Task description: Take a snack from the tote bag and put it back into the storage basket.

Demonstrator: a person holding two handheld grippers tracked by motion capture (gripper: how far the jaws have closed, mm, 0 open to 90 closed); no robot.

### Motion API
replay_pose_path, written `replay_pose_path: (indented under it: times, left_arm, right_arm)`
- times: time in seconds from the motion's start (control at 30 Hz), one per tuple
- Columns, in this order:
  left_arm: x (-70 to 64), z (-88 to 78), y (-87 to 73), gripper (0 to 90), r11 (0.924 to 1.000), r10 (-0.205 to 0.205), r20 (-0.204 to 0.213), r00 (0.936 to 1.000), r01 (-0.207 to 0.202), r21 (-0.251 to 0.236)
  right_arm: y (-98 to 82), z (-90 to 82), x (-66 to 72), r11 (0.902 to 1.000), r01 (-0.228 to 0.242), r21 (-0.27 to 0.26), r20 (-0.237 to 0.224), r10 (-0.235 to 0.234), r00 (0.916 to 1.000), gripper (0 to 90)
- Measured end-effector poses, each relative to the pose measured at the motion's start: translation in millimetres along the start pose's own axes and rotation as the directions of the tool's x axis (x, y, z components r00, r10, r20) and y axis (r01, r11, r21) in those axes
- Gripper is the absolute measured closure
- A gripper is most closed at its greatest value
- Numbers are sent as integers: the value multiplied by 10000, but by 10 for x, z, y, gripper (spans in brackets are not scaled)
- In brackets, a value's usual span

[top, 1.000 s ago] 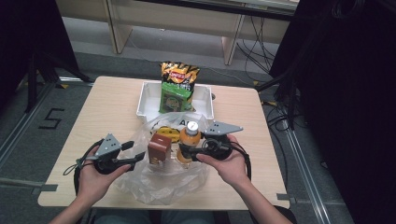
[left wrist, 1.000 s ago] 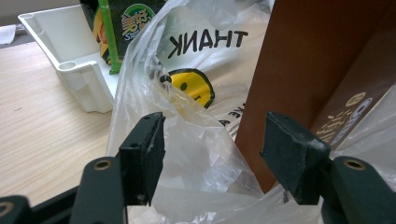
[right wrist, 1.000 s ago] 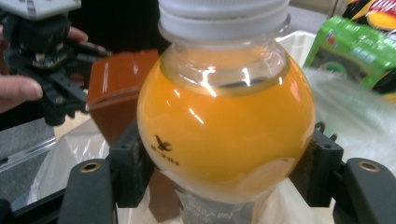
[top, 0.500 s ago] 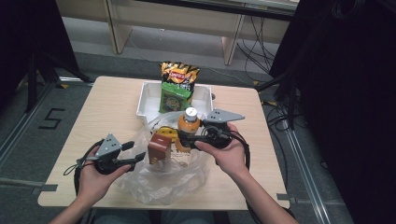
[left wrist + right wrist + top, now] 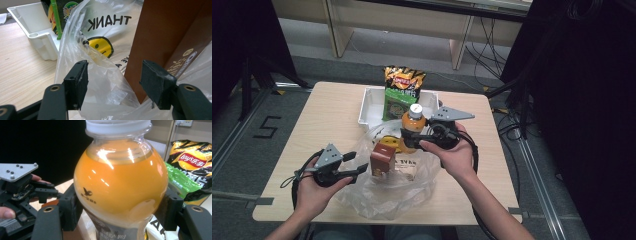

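A person stands at a light wooden bench with a two-jaw gripper in each hand. The right gripper holds a bottle of orange juice upright, raised above the open mouth of a clear plastic bag. Its jaws are closed against the two sides of the bottle, below the white cap; in the right gripper view the rounded orange shoulder of the bottle sits squeezed between the two black jaws.

The left gripper rests low at the bag's left edge. Its jaws stand wide apart; in the left gripper view the left gripper has thin folds of the bag's film lying loosely between them, with neither pad pressing on it. A brown carton stands upright inside the bag, just beside the left gripper's right jaw.

The bag is printed with a yellow smiley face and thank-you lettering. Behind it, at the far side of the bench, a white tray holds a black and yellow bag of crisps and a green packet, both standing upright.
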State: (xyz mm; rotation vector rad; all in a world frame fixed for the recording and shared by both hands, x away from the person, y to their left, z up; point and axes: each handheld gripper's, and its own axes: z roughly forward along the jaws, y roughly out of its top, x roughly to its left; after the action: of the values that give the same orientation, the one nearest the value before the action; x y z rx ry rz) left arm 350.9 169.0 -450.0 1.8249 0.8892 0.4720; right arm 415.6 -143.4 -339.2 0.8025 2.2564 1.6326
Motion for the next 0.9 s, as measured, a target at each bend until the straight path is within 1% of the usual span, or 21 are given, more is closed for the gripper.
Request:
replay_pose_path:
  times: [0.03, 0.07, 0.1, 0.13, 0.17, 0.23, 0.27, 0.3, 0.33, 0.43, 0.47, 0.5, 0.53, 0.57, 0.6, 0.7, 0.73, 0.77, 0.8, 0.87, 0.9]
  left_arm:
    - [0, 0, 0, 386, 10000, 3, 3, 10000, -3, 3]
    - [0, 0, -1, 386, 10000, -1, 3, 10000, 1, -2]
    - [0, 1, -1, 386, 10000, -1, 5, 10000, 1, -2]
    - [0, 2, -1, 386, 10000, -1, 5, 10000, 1, -1]
    - [-1, 1, -1, 386, 10000, -4, -15, 10000, 4, 6]
    - [-1, 2, 0, 387, 10000, -3, 12, 10000, 3, -3]
    - [-1, 1, 0, 386, 10000, 1, 8, 10000, -1, -6]
    - [-1, -1, 1, 386, 10000, -3, 11, 10000, 3, -8]
    - [-3, -5, 2, 386, 10000, 4, -49, 10000, -4, 24]
    - [2, 1, -1, 386, 10000, -10, 23, 10000, 10, -17]
    - [1, 2, -2, 386, 10000, -16, 17, 10000, 16, -21]
    - [2, 4, -3, 386, 10000, -21, 22, 10000, 21, -44]
    - [2, 2, -2, 386, 10000, -24, 35, 10000, 24, -20]
    - [1, 2, -1, 386, 10000, -21, 28, 10000, 21, -21]
    - [1, 2, -1, 386, 10000, -22, 29, 10000, 22, -24]
    - [4, 3, -3, 386, 10000, -23, 36, 10000, 23, -37]
    - [4, 1, -2, 386, 10000, -29, 29, 10000, 29, -28]
    - [6, 1, -1, 386, 10000, -23, 52, 10000, 23, -16]
    - [5, 1, -1, 386, 10000, -25, 42, 10000, 25, -25]
    - [3, 1, -1, 386, 10000, -30, 46, 10000, 30, -27]
    - [3, 2, -1, 386, 10000, -34, 48, 10000, 34, -28]
  right_arm:
    - [16, 3, -21, 9998, 190, -110, 102, -189, 9998, 341]
    - [27, -6, -11, 9999, -109, 23, 145, 108, 9998, 341]
    - [38, 2, -37, 9997, 225, -136, 177, -222, 9996, 341]
    - [54, 2, -36, 10000, 28, -79, 111, -27, 9999, 341]
    - [67, -3, -31, 10000, -51, -50, 218, 52, 9997, 341]
    - [95, 9, -61, 9999, 57, -138, 163, -55, 9999, 341]
    - [105, 10, -62, 9999, -77, -154, 223, 80, 9997, 341]
    - [118, 18, -84, 9998, 58, -186, 238, -53, 9997, 341]
    - [137, 21, -104, 9998, -48, -193, 362, 55, 9993, 341]
    - [151, 29, -123, 9998, -89, -189, 401, 96, 9992, 341]
    - [162, 33, -148, 9997, 106, -199, 396, -98, 9992, 341]
    - [170, 32, -148, 9999, -98, -130, 469, 104, 9988, 341]
    - [180, 40, -172, 9999, 26, -164, 485, -18, 9988, 341]
    - [185, 39, -172, 9998, -100, -145, 528, 108, 9985, 341]
    - [197, 46, -194, 9998, 0, -179, 629, 12, 9980, 341]
    - [219, 50, -232, 9999, -11, -147, 717, 22, 9974, 341]
    - [226, 63, -253, 9998, 9, -202, 674, 5, 9977, 341]
    - [233, 60, -262, 9998, -111, -188, 734, 124, 9972, 341]
    - [245, 65, -290, 9998, 16, -184, 794, -1, 9968, 341]
    - [257, 79, -310, 9998, -18, -218, 775, 35, 9970, 341]
    - [274, 82, -338, 9998, 27, -205, 892, -9, 9960, 341]
